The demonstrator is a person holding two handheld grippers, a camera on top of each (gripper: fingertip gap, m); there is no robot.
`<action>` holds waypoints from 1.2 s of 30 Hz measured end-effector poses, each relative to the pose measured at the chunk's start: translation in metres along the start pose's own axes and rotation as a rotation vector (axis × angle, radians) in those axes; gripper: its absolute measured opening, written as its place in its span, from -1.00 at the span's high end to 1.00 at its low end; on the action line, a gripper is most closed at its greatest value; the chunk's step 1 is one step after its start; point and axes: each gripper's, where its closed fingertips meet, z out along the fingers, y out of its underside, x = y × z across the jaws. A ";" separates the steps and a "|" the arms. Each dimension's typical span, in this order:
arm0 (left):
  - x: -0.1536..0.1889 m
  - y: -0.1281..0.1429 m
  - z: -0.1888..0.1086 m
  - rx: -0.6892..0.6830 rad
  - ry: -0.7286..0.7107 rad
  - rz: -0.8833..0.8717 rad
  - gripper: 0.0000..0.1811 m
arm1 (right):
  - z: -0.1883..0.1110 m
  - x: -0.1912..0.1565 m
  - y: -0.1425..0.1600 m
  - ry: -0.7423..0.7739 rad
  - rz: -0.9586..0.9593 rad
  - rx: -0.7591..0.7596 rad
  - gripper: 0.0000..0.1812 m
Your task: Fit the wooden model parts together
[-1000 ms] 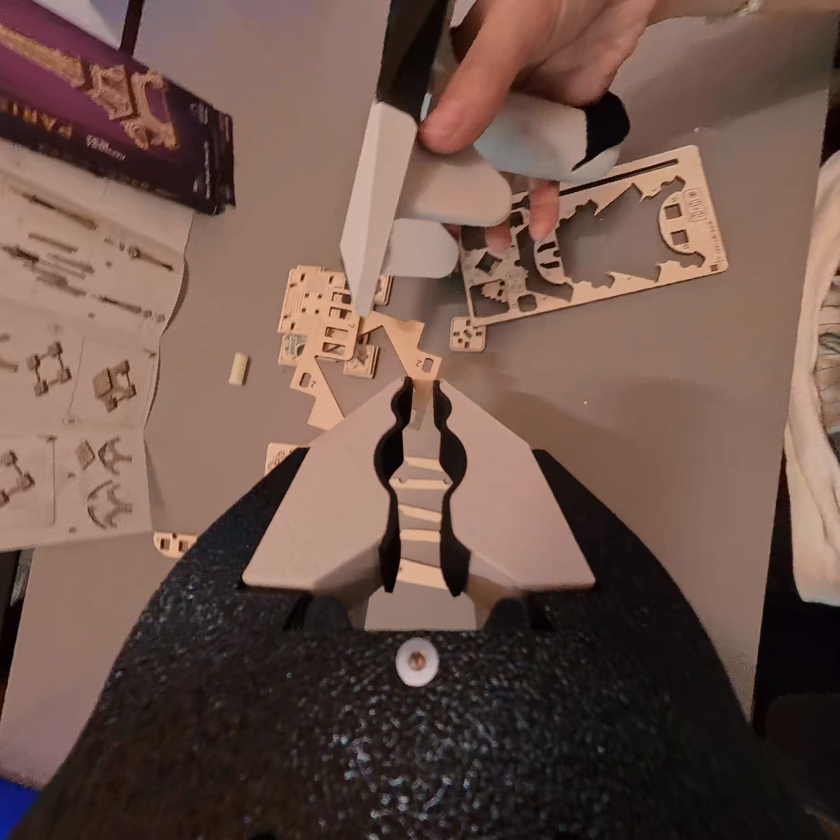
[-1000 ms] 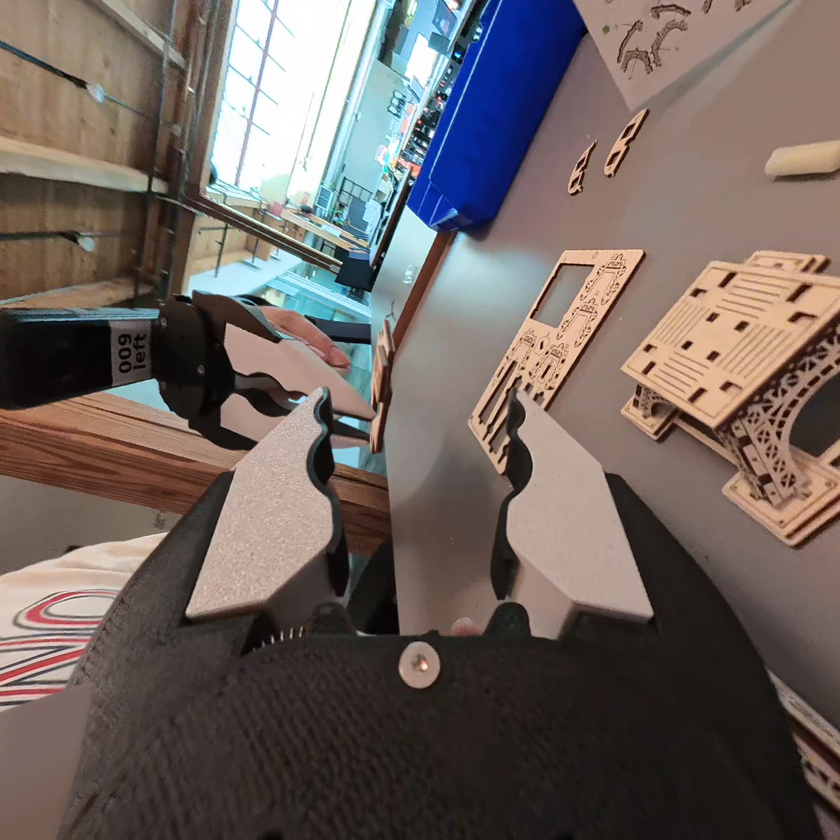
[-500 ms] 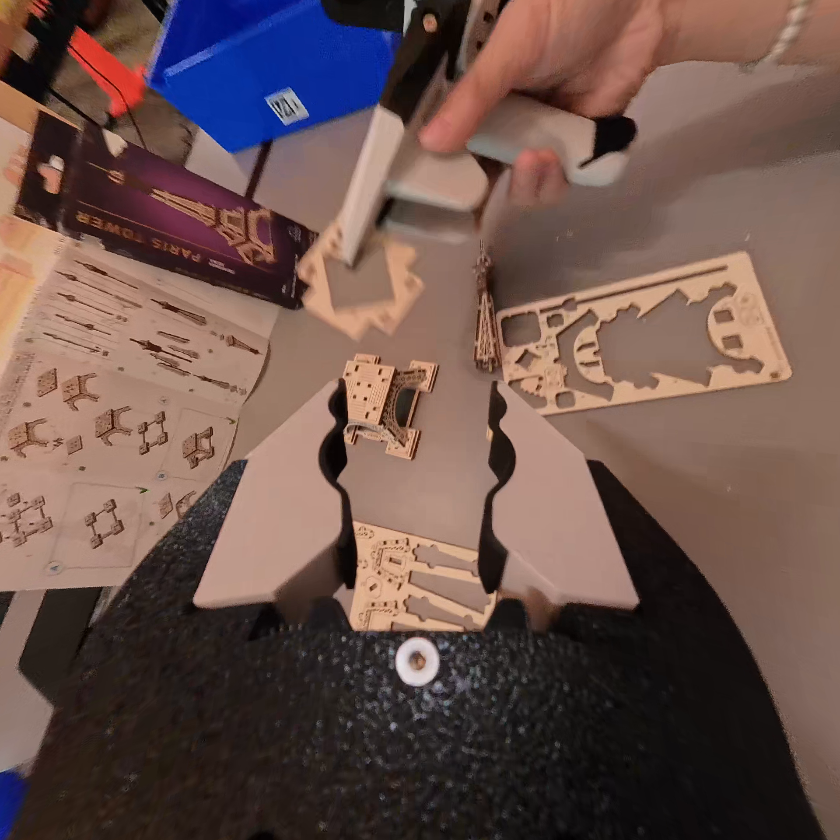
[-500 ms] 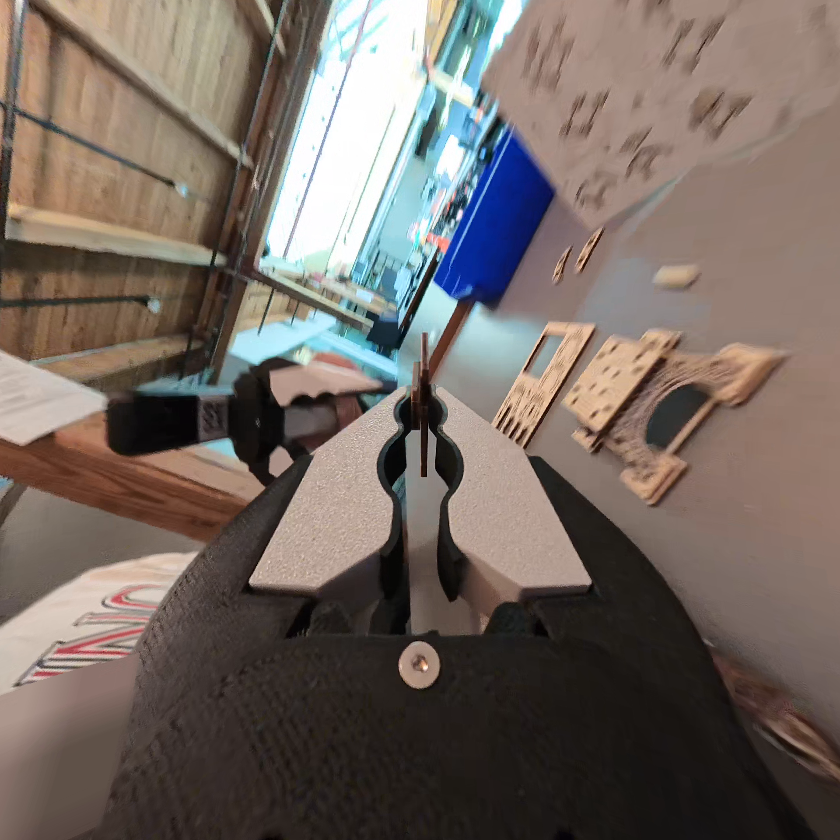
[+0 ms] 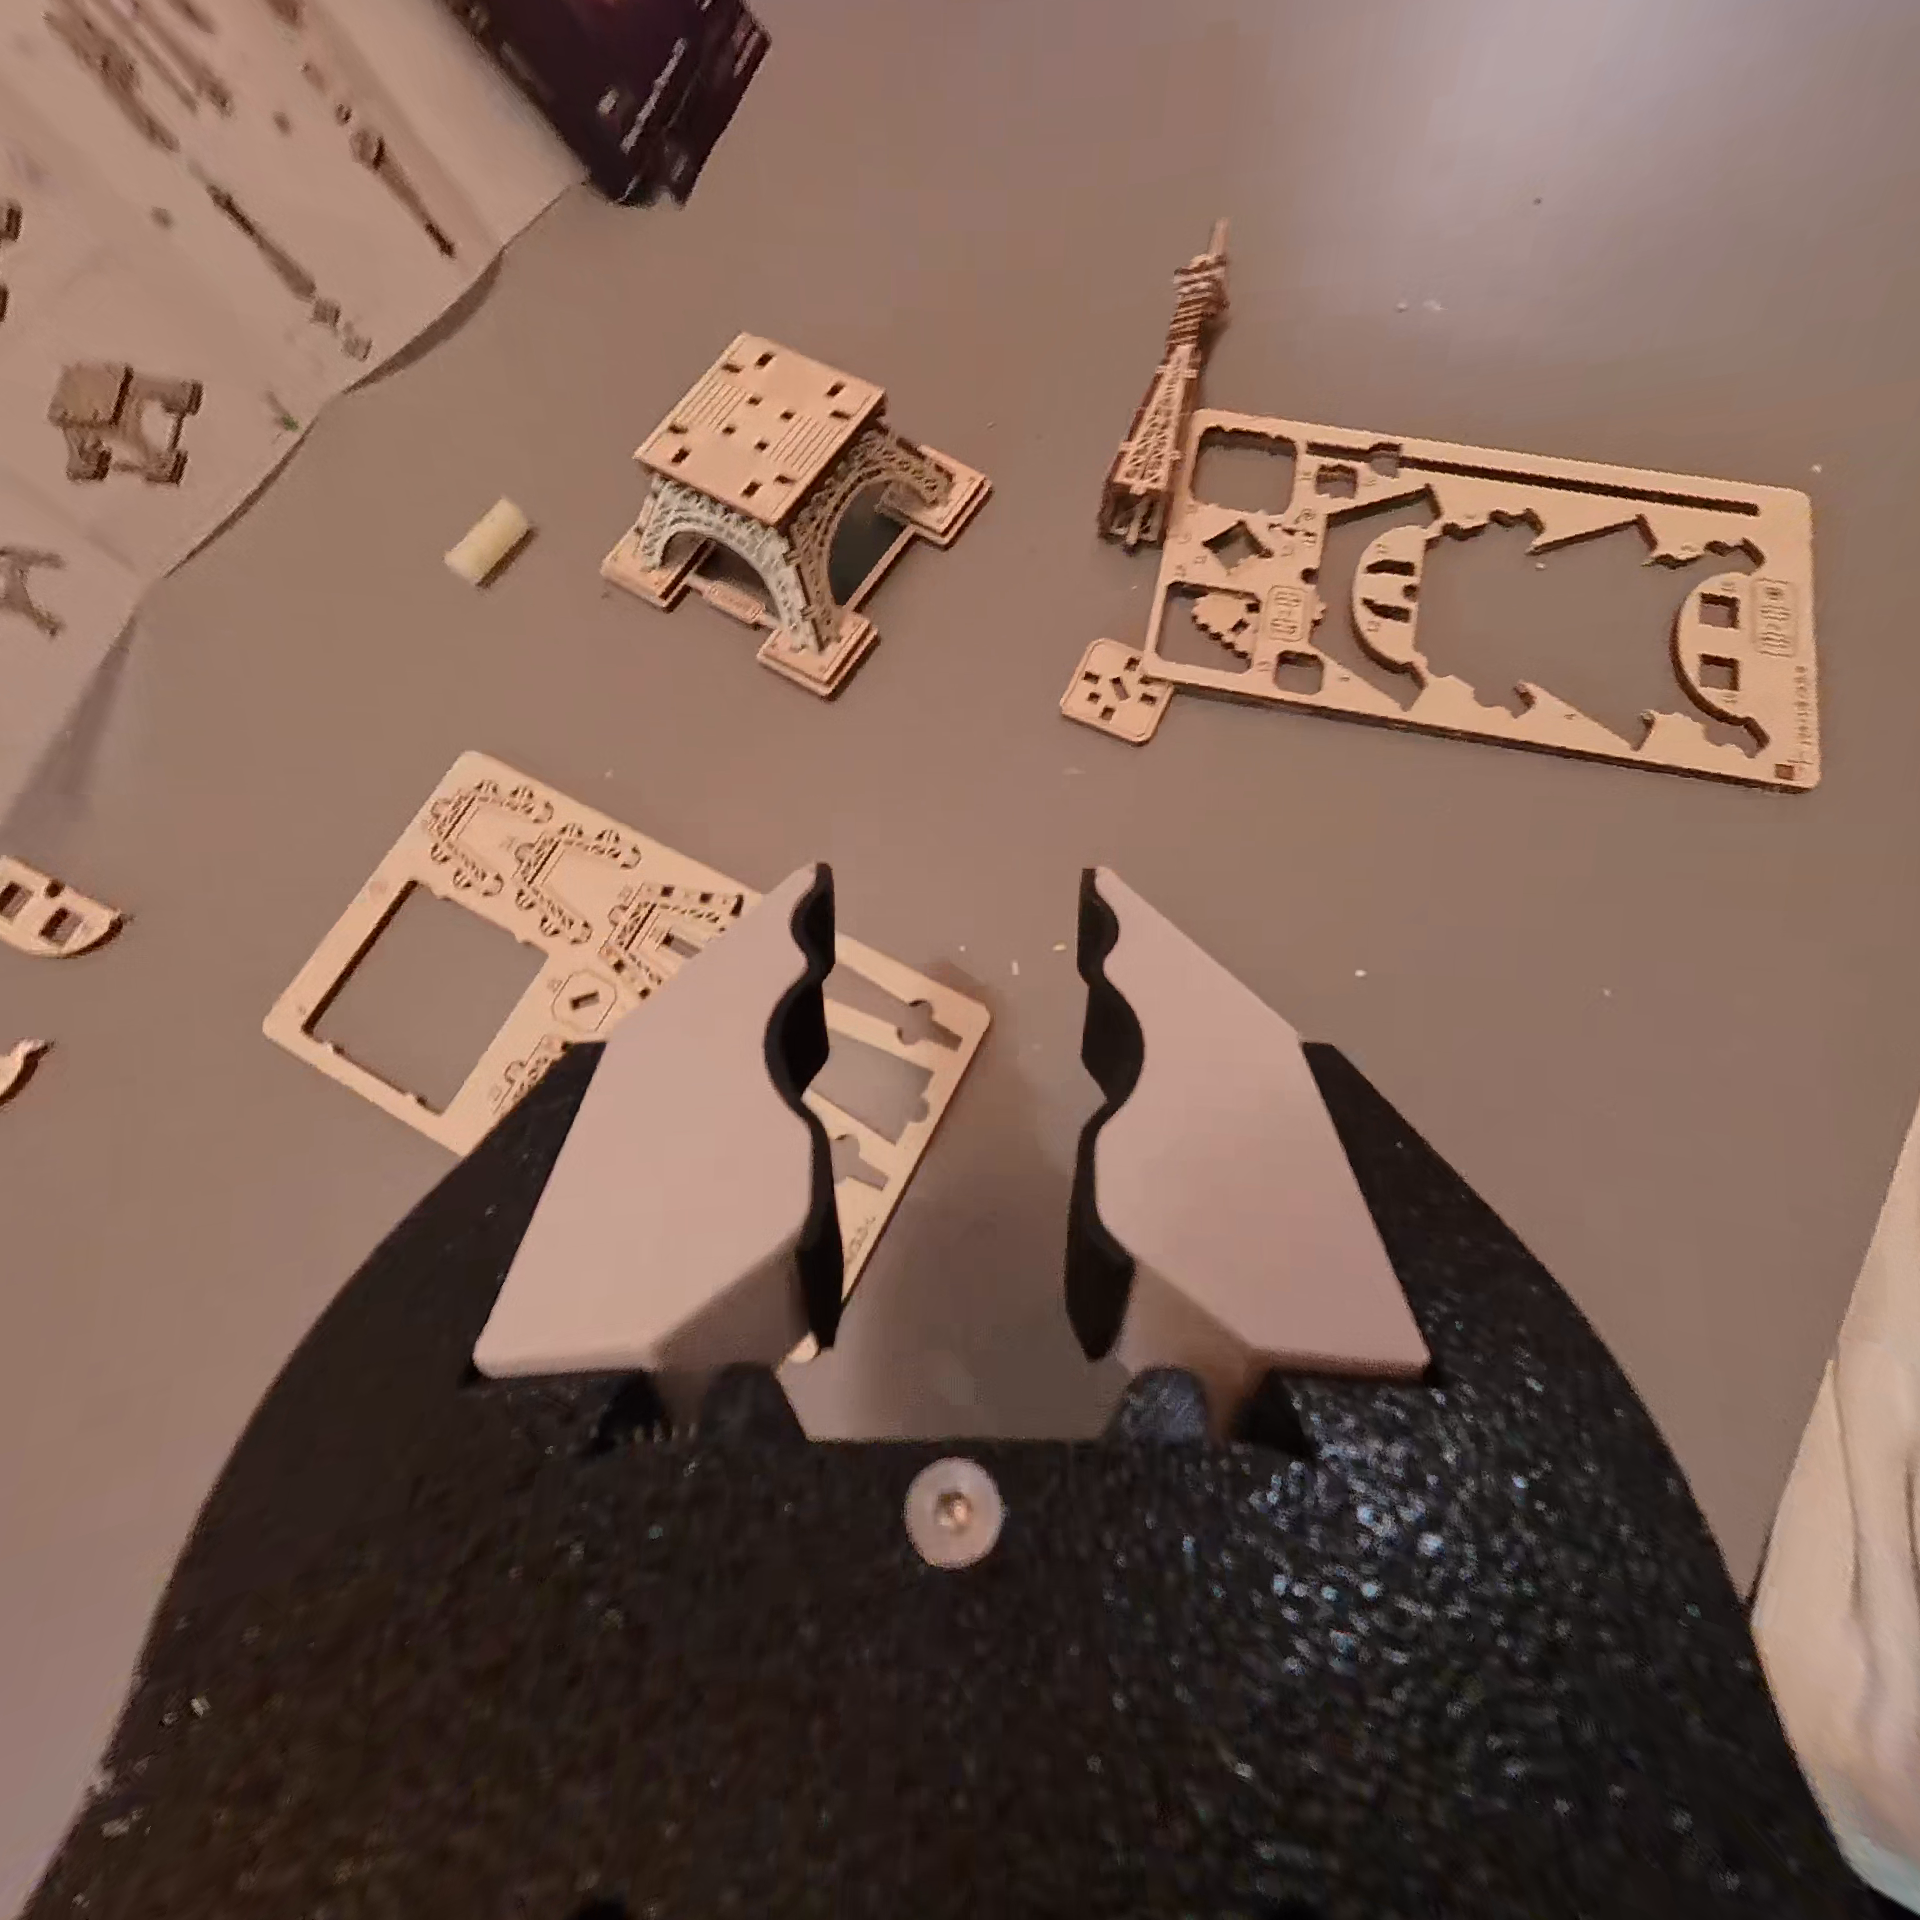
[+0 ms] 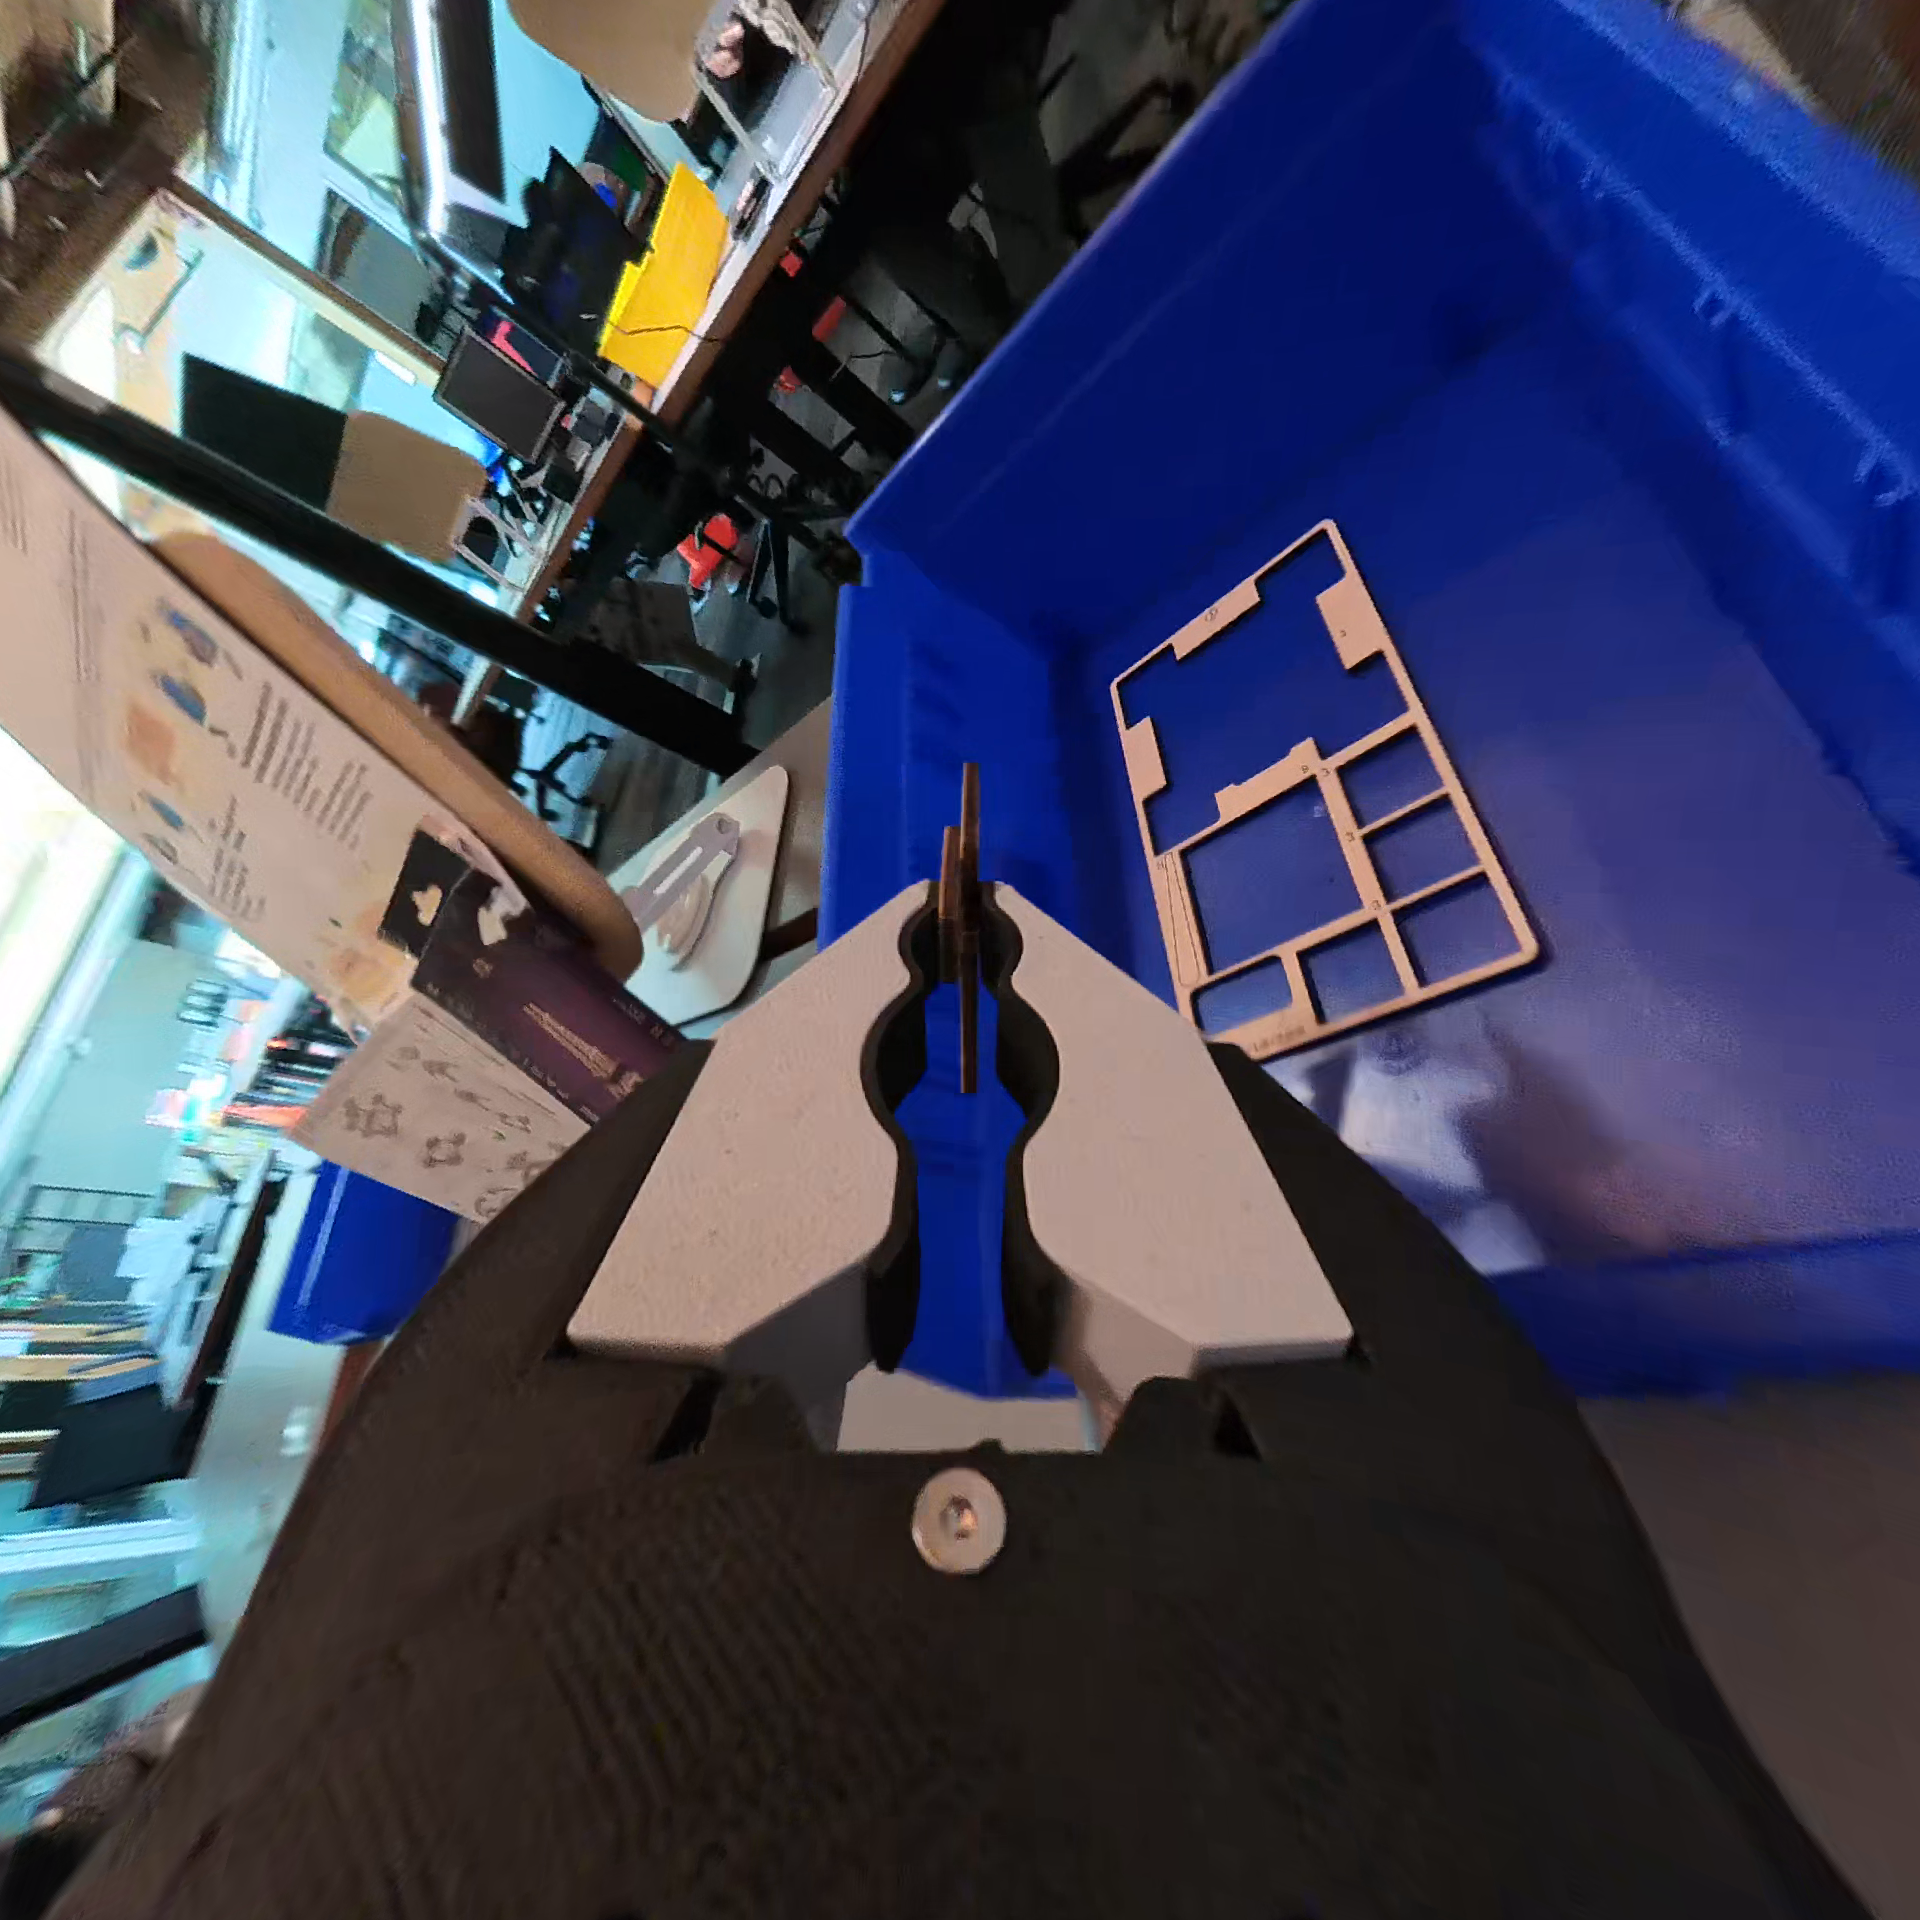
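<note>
My left gripper is open and empty above the grey table. The wooden tower base stands ahead of it, and the slim spire part lies to its right beside a punched-out parts sheet. Another parts sheet lies under my left finger. My right gripper is shut on thin flat wooden pieces, seen edge-on, and holds them over a blue bin. An emptied wooden frame sheet lies in the bin.
A small square wooden piece lies at the corner of the right sheet. A small white block lies left of the tower base. The instruction sheet and purple box are at the far left. White cloth is at the right edge. There is about 55 centimeters between the tips of the two grippers. The left tips stand about 20 centimeters off the small white block.
A second ago my left gripper held the flat wooden pieces and my right was open. The right closed on them, the left opened, and the right carried them over the blue bin.
</note>
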 end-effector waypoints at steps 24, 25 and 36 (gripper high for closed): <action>-0.266 0.070 0.023 -0.196 -0.355 -0.506 0.72 | -0.133 -0.066 0.177 0.016 -0.595 -0.059 -0.07; -0.268 0.072 0.021 -0.200 -0.379 -0.494 0.75 | -0.133 -0.069 0.188 0.011 -0.602 -0.069 -0.08; -0.183 -0.003 -0.013 0.109 -0.251 -0.183 0.84 | -0.098 -0.181 0.260 -0.300 -0.630 -0.102 0.02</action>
